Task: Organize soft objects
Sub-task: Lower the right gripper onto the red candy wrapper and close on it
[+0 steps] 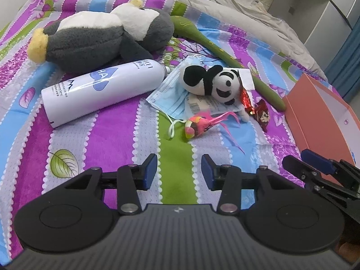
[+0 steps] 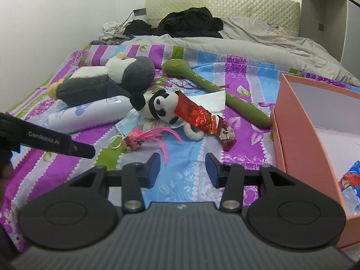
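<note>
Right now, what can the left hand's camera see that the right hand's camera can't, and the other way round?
Only the left wrist view shows the green leaf print on the bedspread and the right gripper poking in from the side.

Only the right wrist view shows the inside of the orange box, with a blue-and-red packet in it, plus the quilted headboard and black clothes.

Both show the penguin plush, panda plush, white bottle, green stick and pink feather toy.

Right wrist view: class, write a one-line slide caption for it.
Open right hand-held gripper hovers over a striped bedspread strewn with a panda plush, penguin plush and white bottle, beside an orange box.
</note>
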### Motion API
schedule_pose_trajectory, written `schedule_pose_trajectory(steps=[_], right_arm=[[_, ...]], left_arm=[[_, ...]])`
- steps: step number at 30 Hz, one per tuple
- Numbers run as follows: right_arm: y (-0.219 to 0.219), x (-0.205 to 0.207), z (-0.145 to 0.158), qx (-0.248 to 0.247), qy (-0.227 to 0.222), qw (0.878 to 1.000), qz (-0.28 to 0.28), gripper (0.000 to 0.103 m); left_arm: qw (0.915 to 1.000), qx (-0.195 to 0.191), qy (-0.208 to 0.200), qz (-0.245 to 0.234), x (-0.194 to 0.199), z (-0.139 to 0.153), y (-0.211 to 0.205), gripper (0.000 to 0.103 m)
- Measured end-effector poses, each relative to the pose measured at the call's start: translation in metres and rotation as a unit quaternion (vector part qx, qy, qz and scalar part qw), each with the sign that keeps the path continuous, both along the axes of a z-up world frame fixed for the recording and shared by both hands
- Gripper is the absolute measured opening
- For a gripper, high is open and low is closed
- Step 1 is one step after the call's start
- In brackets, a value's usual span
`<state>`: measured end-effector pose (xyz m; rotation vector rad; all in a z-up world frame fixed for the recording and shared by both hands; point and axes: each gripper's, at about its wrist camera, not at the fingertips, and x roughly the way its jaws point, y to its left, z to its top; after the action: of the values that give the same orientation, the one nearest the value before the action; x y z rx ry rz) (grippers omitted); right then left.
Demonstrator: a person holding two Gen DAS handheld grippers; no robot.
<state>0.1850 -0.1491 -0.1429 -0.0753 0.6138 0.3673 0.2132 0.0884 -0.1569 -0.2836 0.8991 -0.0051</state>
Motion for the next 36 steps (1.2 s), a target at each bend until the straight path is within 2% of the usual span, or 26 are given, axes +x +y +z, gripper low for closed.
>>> schedule_pose_trajectory(steps=[16, 19, 25, 28, 31, 36], right_arm=[[0.012, 0.029, -0.027, -0.016, 0.019, 1.0, -0.006, 0.047], [0.016, 0.037, -0.034, -0.017, 0.028, 0.999, -0.005, 0.047], [0.029, 0.055, -0.047, -0.023, 0.033, 0.999, 0.0, 0.047], [0.033, 0.066, -0.052, -0.022, 0.031, 0.999, -0.004, 0.047], [0.033, 0.073, -0.056, -0.029, 0.024, 0.999, -0.016, 0.047], [0.023, 0.082, -0.054, -0.038, -0.003, 0.998, -0.055, 0.047]], left_arm=[[0.9999, -0.011, 0.01, -0.005, 0.04, -0.026, 0.007, 0.049], [0.9999, -0.002, 0.014, -0.01, 0.051, -0.033, 0.008, 0.049], [0.9998, -0.009, 0.011, -0.013, 0.076, -0.04, 0.015, 0.049], [0.9994, -0.034, 0.006, -0.008, 0.087, -0.043, 0.022, 0.049], [0.9994, -0.033, 0.004, -0.005, 0.095, -0.044, 0.023, 0.049], [0.9985, -0.039, -0.007, -0.037, 0.102, -0.045, 0.016, 0.05]])
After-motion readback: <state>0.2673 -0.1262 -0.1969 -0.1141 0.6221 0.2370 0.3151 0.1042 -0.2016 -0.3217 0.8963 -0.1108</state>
